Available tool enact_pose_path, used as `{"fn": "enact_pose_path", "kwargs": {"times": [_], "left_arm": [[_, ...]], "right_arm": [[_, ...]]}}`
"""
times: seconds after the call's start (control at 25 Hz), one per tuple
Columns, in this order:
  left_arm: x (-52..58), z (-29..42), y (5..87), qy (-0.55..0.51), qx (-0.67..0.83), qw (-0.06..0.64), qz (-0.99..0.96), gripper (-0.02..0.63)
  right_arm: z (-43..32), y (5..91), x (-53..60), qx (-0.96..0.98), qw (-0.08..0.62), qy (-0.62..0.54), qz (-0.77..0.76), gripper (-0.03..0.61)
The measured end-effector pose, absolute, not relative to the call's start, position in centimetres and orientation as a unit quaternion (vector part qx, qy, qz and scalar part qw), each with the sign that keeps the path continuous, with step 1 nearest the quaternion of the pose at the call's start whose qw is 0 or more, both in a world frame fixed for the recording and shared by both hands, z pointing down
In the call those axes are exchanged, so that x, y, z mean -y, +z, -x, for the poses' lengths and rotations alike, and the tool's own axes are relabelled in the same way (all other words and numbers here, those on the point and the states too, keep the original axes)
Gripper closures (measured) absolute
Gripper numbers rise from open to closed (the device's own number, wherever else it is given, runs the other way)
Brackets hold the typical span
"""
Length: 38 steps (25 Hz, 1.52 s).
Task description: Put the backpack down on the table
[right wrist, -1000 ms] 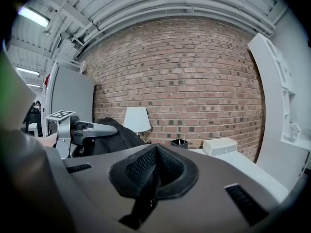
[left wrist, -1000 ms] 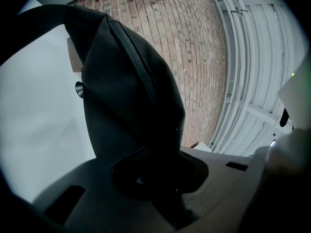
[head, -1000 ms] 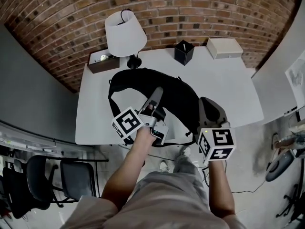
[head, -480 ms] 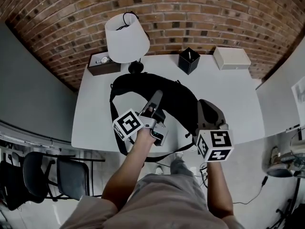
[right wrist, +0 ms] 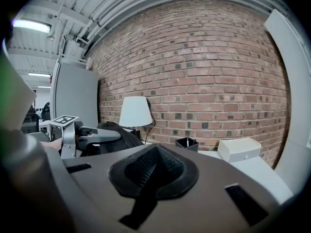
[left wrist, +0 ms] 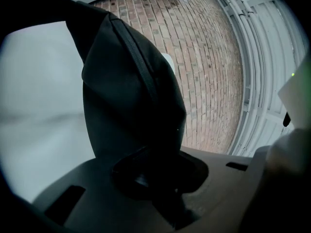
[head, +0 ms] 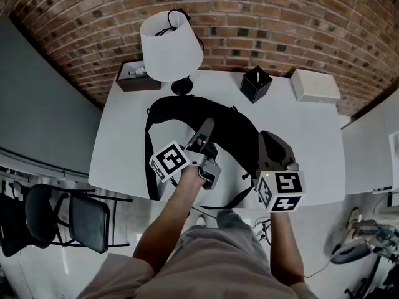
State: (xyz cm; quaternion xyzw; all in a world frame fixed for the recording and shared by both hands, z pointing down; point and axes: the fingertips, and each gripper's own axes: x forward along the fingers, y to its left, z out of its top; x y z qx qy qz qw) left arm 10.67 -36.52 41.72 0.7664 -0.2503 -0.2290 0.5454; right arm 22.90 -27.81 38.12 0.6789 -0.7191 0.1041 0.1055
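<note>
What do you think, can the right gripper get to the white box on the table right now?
Probably yes. The right gripper is shut and empty, and only bare table lies between it and the white box; the backpack sits to its left.

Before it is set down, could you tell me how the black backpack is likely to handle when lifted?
Probably floppy: the backpack fabric creases where the left gripper pinches it. Its loose straps hang past the table edge, so they may drag or snag. It looks slack, so likely lightly filled.
</note>
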Motion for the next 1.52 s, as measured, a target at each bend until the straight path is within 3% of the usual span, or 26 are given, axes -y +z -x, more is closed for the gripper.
{"fn": "enact_pose_path", "kwargs": {"times": [1.52], "left_arm": [[39.9,-9.0,48.2,-0.257,0.372,0.529,-0.718,0.552]], "right_arm": [[-17.4,42.4,36.4,0.848,0.122,0.133,-0.498,0.578]]}}
